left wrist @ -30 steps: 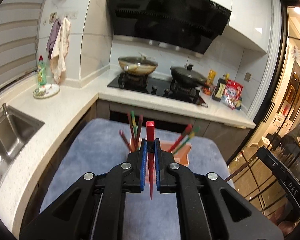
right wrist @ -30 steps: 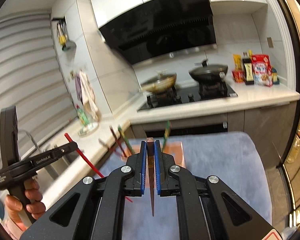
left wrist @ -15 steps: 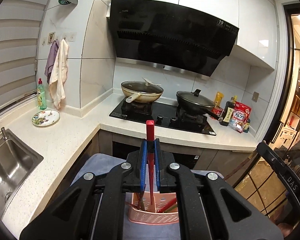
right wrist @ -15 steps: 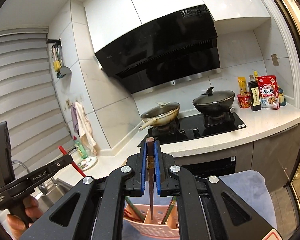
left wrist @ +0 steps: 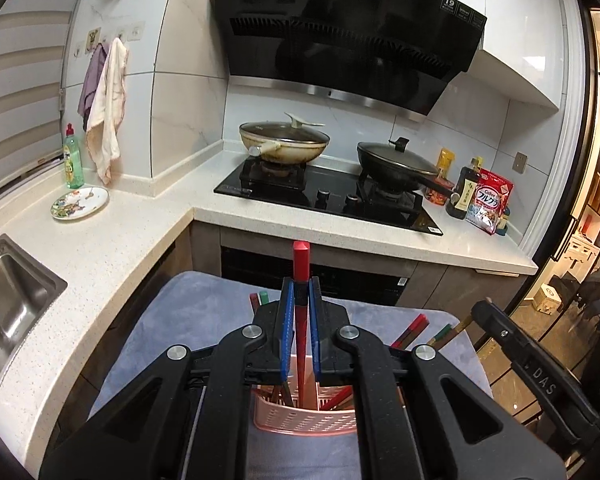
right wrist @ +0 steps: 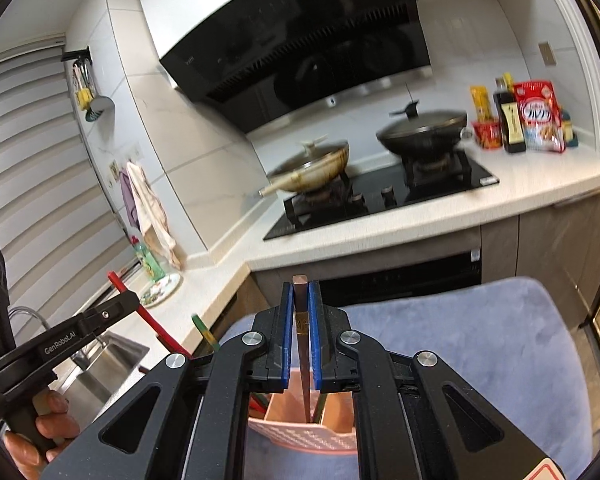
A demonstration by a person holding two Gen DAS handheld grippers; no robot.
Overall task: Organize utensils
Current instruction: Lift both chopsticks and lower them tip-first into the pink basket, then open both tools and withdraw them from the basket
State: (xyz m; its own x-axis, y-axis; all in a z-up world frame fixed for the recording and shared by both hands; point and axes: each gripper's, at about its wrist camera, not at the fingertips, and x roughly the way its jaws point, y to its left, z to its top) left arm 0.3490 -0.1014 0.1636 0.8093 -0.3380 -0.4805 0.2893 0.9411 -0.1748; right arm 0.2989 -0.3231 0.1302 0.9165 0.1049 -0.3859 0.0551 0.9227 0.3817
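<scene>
My left gripper (left wrist: pixel 300 300) is shut on a red chopstick (left wrist: pixel 301 264), held upright with its lower end inside the pink perforated utensil basket (left wrist: pixel 304 420). My right gripper (right wrist: pixel 301 304) is shut on a brown chopstick (right wrist: pixel 301 296), also upright, with its tip down in the same basket (right wrist: pixel 300 438). Several red and green chopsticks (left wrist: pixel 414 326) lean in the basket. The left gripper and its red chopstick (right wrist: pixel 156 322) also show at the left of the right wrist view. The basket stands on a blue-grey mat (left wrist: pixel 180 320).
An L-shaped white counter (left wrist: pixel 112 240) carries a steel sink (left wrist: pixel 4 300), a plate (left wrist: pixel 80 202) and a green bottle (left wrist: pixel 73 158). The hob (left wrist: pixel 328 200) holds two pans. Bottles and a cereal bag (left wrist: pixel 488 200) stand at the right. The right gripper's handle (left wrist: pixel 536 372) is at the right.
Both views have tilted down a little and the basket shows more under the grippers. Both chopsticks stay gripped, their tips still in the basket. The right view is blurred by motion.
</scene>
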